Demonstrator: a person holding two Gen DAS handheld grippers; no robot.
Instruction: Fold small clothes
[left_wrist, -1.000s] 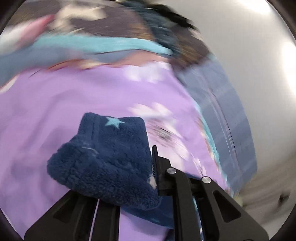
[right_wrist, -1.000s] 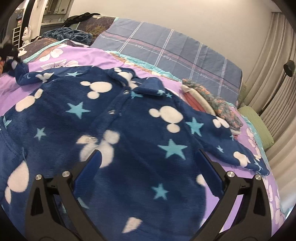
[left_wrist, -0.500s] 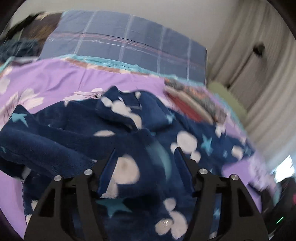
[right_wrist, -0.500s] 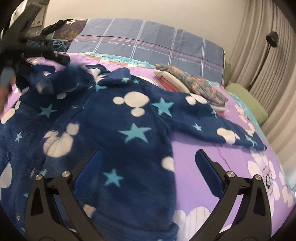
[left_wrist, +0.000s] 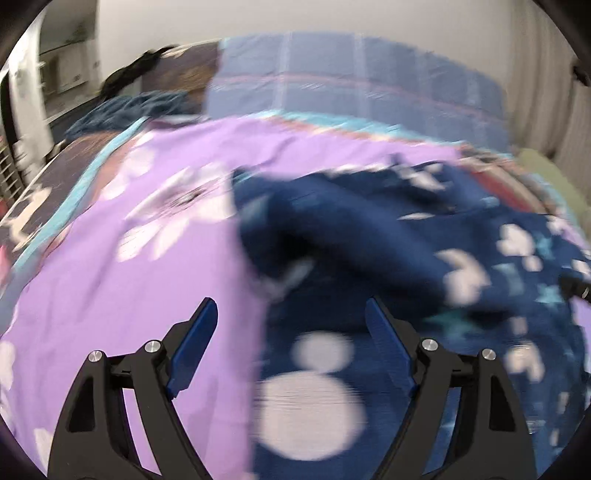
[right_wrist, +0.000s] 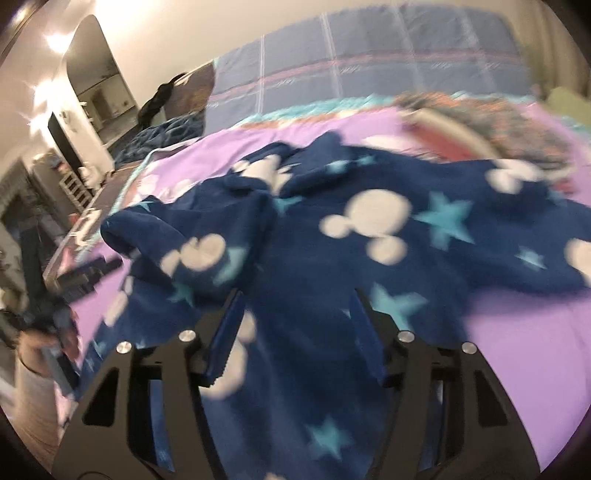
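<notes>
A navy fleece child's garment (right_wrist: 369, 258) with white mouse heads and teal stars lies spread on the purple bedspread (left_wrist: 129, 295). Its left sleeve (right_wrist: 192, 236) is folded in over the body. In the left wrist view the garment (left_wrist: 388, 258) fills the right half, blurred. My left gripper (left_wrist: 291, 317) is open and empty, over the garment's left edge. My right gripper (right_wrist: 297, 306) is open and empty, just above the garment's middle. The left gripper and the hand holding it (right_wrist: 55, 291) show at the left edge of the right wrist view.
A blue plaid pillow (right_wrist: 369, 59) lies at the head of the bed. A stack of folded patterned clothes (right_wrist: 480, 125) sits at the far right beside a green pillow (right_wrist: 569, 103). A dark blue blanket (left_wrist: 129, 107) lies at the back left. Shelving stands left of the bed.
My left gripper carried the sleeve in over the body, let go and opened wide, then drew back to the left. My right gripper moved in closer over the garment and its jaws narrowed.
</notes>
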